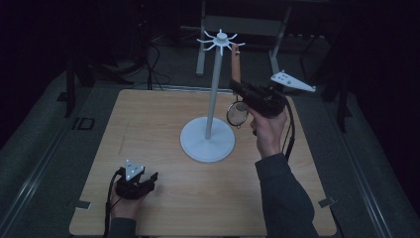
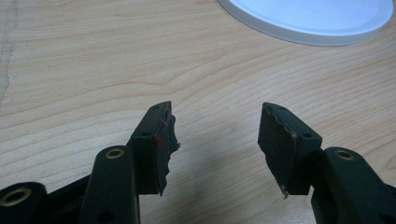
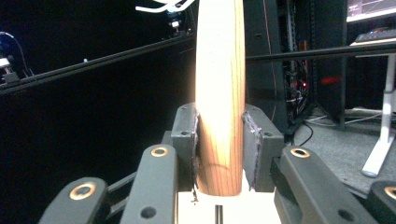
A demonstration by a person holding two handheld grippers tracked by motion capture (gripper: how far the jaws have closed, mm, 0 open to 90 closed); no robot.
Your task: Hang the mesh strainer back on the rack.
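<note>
A white stand [image 1: 207,140] rises from a round base at the table's middle and ends in a crown of hooks [image 1: 220,39]. A utensil with a long wooden handle [image 1: 236,67] and a round wire head [image 1: 237,113] hangs upright just right of the pole. My right gripper [image 1: 236,88] is shut on that handle [image 3: 219,93], with both pads [image 3: 187,135] pressed to the wood. The handle's top sits beside one hook; whether it hangs on it I cannot tell. My left gripper [image 1: 148,179] rests low at the table's front left, open [image 2: 215,126] over bare wood.
The wooden table [image 1: 148,124] ends close behind the stand. The stand's white base edge [image 2: 308,28] lies ahead of the left jaws. White hooks [image 3: 163,5] show above the right jaws. Dark floor, cables and a desk frame [image 1: 237,25] lie beyond.
</note>
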